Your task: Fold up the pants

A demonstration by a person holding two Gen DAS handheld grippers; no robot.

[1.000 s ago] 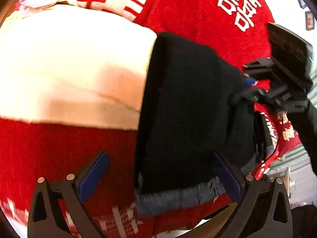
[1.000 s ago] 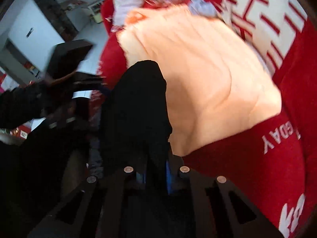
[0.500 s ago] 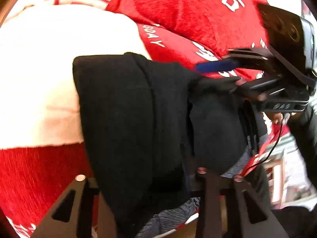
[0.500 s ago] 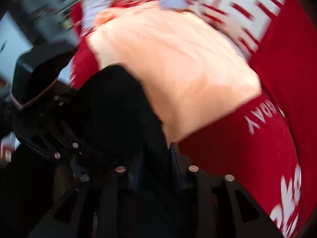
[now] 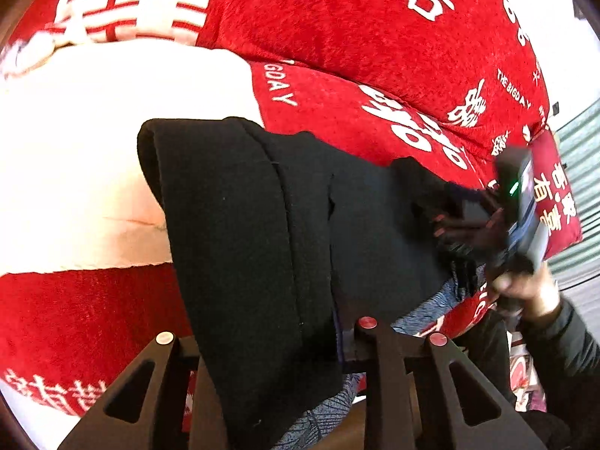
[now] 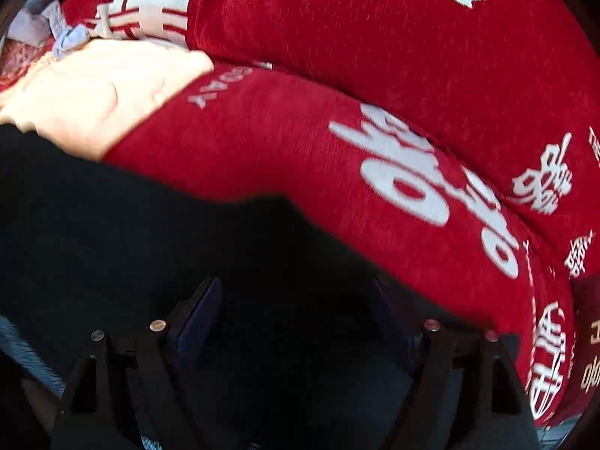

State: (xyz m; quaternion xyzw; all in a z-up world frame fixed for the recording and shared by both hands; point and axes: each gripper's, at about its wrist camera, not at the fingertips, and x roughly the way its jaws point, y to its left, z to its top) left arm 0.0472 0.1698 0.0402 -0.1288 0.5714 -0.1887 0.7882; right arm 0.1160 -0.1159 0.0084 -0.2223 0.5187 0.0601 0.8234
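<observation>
The black pants (image 5: 243,206) lie folded over on a red blanket (image 5: 375,37), one folded edge lifted towards the camera. My left gripper (image 5: 270,337) is closing on that thick fold, and its pads press the cloth. In the left wrist view the right gripper (image 5: 521,202) is a blur at the right end of the pants, held by a hand (image 5: 525,288). In its own view the right gripper (image 6: 298,311) has its jaws opening wide. The black pants (image 6: 112,225) lie dark under and between them, and the pads do not press the cloth.
A folded cream cloth (image 5: 93,150) lies on the red blanket left of the pants, seen also as the cream cloth (image 6: 93,97). A grey-blue patterned fabric (image 5: 423,307) shows under the pants' near edge. The blanket's edge drops off at the right, with floor beyond.
My left gripper went from wide open to shut on the pants' fold and lifted it. My right gripper let go of the cloth, spread its jaws and swung right.
</observation>
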